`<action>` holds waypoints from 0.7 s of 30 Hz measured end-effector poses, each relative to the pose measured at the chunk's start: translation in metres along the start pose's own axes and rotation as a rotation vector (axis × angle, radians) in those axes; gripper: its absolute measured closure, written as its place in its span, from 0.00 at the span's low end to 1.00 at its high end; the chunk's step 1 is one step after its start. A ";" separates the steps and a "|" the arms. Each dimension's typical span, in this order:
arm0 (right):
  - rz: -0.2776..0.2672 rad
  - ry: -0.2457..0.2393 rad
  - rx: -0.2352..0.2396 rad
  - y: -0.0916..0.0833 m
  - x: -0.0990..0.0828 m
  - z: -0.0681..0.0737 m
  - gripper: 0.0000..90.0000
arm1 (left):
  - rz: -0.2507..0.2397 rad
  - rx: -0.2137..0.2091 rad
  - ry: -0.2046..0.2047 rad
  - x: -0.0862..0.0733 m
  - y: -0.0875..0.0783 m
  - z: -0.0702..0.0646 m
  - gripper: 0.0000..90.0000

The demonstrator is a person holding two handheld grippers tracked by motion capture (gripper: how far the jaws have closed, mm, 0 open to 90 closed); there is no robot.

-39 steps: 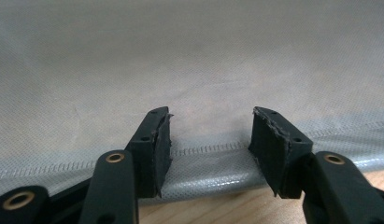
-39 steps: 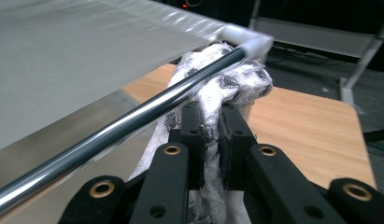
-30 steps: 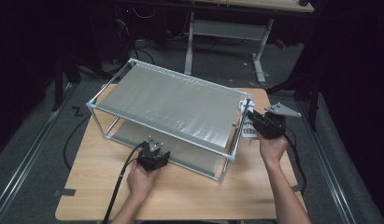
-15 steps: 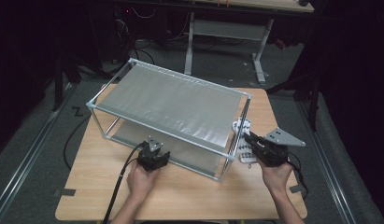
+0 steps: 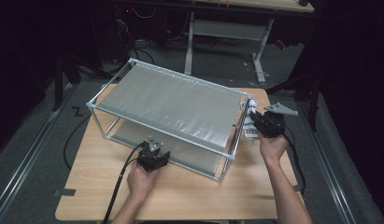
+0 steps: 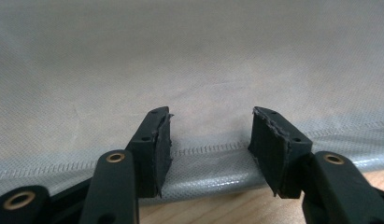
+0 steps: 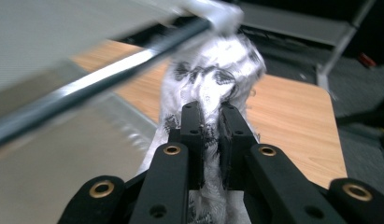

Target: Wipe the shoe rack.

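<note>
- Since the earlier high view, the right gripper [image 5: 253,122] has risen from low beside the rack's near right leg to a spot near the rack's far right upper corner, taking the patterned cloth with it; the left gripper [image 5: 153,156] and the rack have not shifted.
- A wooden table [image 5: 189,196] with rounded corners stands on a dark floor, and the person's two forearms come in from the bottom edge of the high view.
- A two-tier rack [image 5: 166,100] takes up most of the tabletop: thin silver metal tubes form its frame, and grey fabric is stretched across as an upper and a lower shelf. It sits at a slant to the table's edges.
- The left gripper rests on the table against the rack's near long side. In the left gripper view its jaws stand apart, gripping nothing, with the stitched front hem of the lower shelf [image 6: 203,154] lying between and behind them.
- The white cloth with black markings [image 5: 248,122] hangs just beside the rack's right end, near the far right upright.
- In the right gripper view the right gripper [image 7: 209,140] is clenched on this cloth [image 7: 213,79], its jaws nearly together with the bunched fabric pinched between them, close under a silver frame tube [image 7: 110,81].
</note>
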State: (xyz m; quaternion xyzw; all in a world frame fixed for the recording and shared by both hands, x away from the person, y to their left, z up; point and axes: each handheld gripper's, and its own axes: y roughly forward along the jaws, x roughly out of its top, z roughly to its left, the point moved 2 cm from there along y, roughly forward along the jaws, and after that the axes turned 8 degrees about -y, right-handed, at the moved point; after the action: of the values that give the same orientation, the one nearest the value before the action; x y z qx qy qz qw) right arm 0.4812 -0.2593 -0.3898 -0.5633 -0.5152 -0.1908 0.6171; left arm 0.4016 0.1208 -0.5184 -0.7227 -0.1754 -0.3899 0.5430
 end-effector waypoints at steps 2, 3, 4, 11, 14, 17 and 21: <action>0.040 0.019 -0.012 0.015 -0.004 -0.002 0.91 | 0.001 -0.001 -0.001 0.000 0.000 0.000 0.53; 0.051 0.021 -0.016 0.020 -0.006 -0.003 0.91 | -0.001 -0.002 -0.004 0.000 0.000 0.000 0.53; 0.067 0.024 -0.017 0.025 -0.009 -0.003 0.91 | 0.001 -0.001 -0.001 0.000 0.000 0.000 0.53; 0.174 0.043 -0.018 0.054 -0.035 -0.001 0.91 | -0.002 -0.003 -0.006 0.000 0.000 0.000 0.53; 0.225 0.059 -0.008 0.065 -0.052 0.002 0.91 | -0.003 -0.003 -0.005 0.000 0.000 0.000 0.53; 0.251 0.062 -0.001 0.070 -0.065 0.004 0.91 | -0.001 -0.002 -0.002 0.000 0.000 0.000 0.53; 0.269 0.049 0.002 0.068 -0.078 0.005 0.91 | 0.000 0.000 -0.001 0.000 0.000 0.000 0.53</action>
State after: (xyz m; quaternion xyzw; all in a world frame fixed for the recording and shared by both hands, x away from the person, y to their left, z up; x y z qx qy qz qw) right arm 0.5037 -0.2620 -0.4912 -0.6219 -0.4198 -0.1197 0.6501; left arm 0.4015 0.1209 -0.5183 -0.7230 -0.1757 -0.3896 0.5428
